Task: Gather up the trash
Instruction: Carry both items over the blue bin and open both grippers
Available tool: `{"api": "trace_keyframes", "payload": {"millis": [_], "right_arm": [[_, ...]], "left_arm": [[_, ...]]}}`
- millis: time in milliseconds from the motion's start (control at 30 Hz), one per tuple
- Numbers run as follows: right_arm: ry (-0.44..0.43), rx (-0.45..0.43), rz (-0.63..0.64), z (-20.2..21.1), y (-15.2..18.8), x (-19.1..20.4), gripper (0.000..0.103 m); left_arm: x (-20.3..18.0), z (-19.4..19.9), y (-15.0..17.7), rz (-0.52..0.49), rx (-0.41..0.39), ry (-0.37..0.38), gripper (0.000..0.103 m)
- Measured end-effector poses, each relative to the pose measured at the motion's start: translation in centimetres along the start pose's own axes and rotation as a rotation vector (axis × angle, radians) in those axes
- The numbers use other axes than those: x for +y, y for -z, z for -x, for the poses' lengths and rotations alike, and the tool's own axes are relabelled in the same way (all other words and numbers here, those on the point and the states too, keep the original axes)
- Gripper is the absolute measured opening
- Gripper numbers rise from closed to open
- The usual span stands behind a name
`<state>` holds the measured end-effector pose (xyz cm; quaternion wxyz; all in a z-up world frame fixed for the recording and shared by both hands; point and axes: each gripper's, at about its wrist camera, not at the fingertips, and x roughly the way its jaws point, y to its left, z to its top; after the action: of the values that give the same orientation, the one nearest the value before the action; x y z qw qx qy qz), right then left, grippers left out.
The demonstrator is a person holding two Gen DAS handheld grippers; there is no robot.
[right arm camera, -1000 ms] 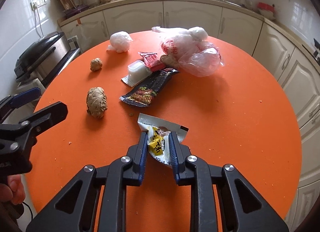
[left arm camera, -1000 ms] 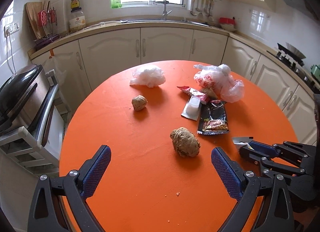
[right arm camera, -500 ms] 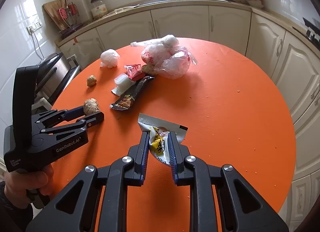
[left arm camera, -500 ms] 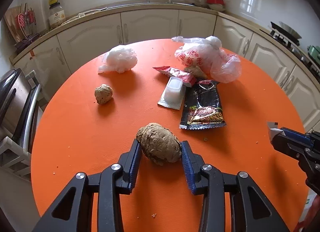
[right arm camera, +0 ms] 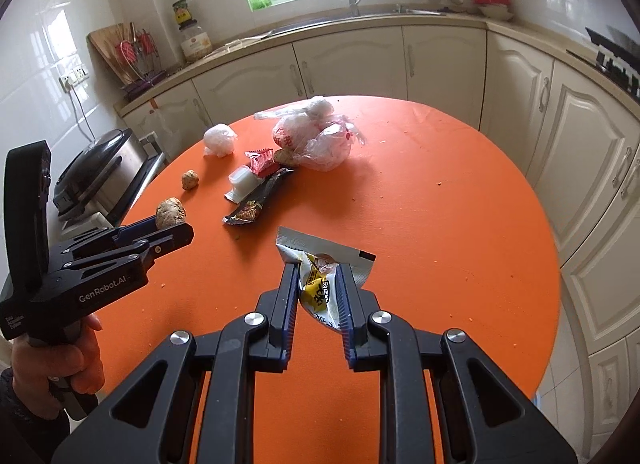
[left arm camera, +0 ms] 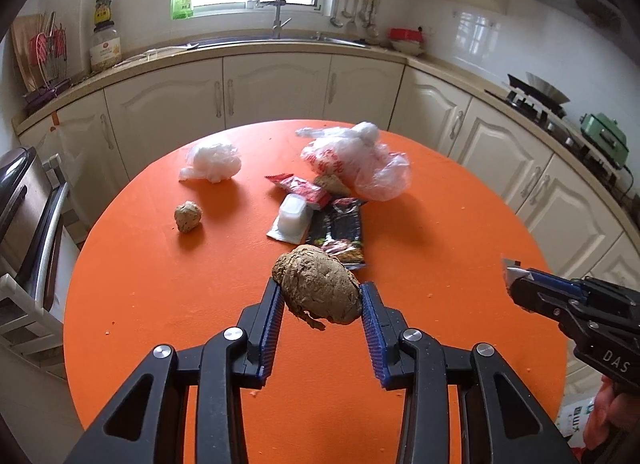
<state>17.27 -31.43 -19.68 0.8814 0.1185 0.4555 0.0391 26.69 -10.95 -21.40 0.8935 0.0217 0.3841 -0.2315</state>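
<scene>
Left gripper (left arm camera: 320, 296) jaws clamp brown paper wad (left arm camera: 318, 289) above orange counter (left arm camera: 160, 296); right gripper (right arm camera: 318, 284) jaws pinch yellow snack wrapper (right arm camera: 320, 264).

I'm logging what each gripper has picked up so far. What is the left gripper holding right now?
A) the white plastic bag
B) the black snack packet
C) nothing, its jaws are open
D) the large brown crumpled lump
D: in the left wrist view the left gripper has its jaws closed on the large brown crumpled lump, lifted above the orange table.
</scene>
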Motion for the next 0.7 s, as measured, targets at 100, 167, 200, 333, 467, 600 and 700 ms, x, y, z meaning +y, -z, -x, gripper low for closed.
{"api": "trace_keyframes", "payload": {"millis": [100, 167, 200, 333, 467, 600, 700], "right_arm": [[0.007, -0.018, -0.005, 1.2, 0.1, -0.6, 0.019], [0.01, -0.039, -0.018, 2.7, 0.2, -1.4, 0.019], [0.018, -0.051, -0.023, 3.4, 0.3, -1.8, 0.019], [0.06, -0.105, -0.052, 7.1, 0.7, -4.1, 0.019], [0.16, -0.165, -0.105, 12.3, 1.9, -8.4, 0.018], [0.228, -0.18, -0.154, 14.9, 3.3, -11.7, 0.019], [0.295, -0.178, -0.231, 16.9, 5.5, -15.8, 0.019]], "left_arm": [[-2.1, 1.2, -0.2, -0.025, -0.026, 0.036, 0.034], [-3.8, 2.0, -0.4, -0.048, -0.046, 0.068, 0.034], [-4.8, 2.6, -0.4, -0.06, -0.054, 0.085, 0.034], [-9.4, 4.2, -0.5, -0.126, -0.075, 0.161, 0.034], [-14.7, 4.4, -0.7, -0.207, -0.082, 0.242, 0.034], [-20.6, 3.4, -0.8, -0.291, -0.067, 0.327, 0.034], [-24.9, 1.4, 0.1, -0.354, -0.015, 0.389, 0.034]]}}
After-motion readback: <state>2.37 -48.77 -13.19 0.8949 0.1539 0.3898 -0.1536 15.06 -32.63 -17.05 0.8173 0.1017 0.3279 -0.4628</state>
